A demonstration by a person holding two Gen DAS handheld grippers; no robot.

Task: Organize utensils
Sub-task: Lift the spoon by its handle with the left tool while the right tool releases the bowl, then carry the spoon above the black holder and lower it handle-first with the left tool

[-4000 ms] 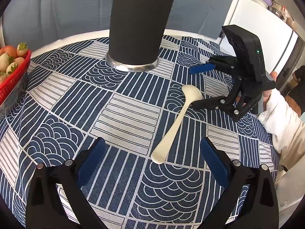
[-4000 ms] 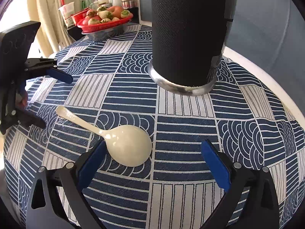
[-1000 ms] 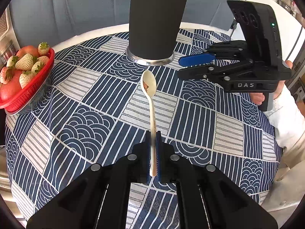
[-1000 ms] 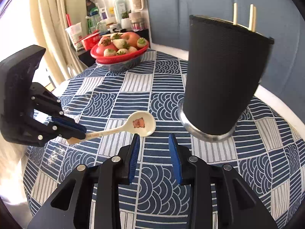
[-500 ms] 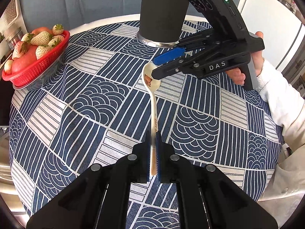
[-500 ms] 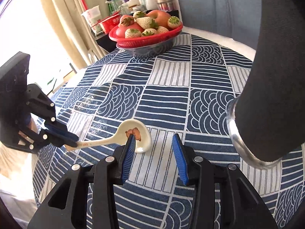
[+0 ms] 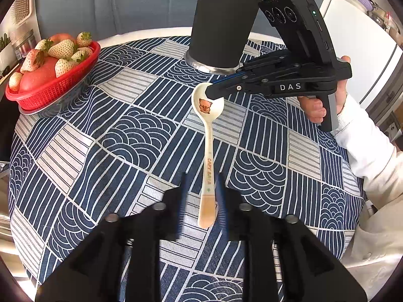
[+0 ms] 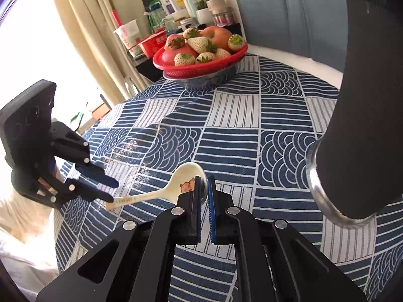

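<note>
From my left claw (image 7: 200,196), fingers parted either side of the cream ceramic spoon's (image 7: 208,148) handle; ahead, my right claw (image 7: 214,89) pinches its bowl before the black utensil holder (image 7: 223,27).

From my right claw (image 8: 204,188), pads clamp the spoon bowl (image 8: 187,176); holder (image 8: 362,115) right, strawberry basket (image 8: 201,60) ahead.

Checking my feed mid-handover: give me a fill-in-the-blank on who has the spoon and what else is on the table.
The right tool is shut on the spoon at its ____ end.
The left tool is ____ around the spoon's handle.
The mesh basket is coloured ____.
Missing words: bowl; open; red.
</note>
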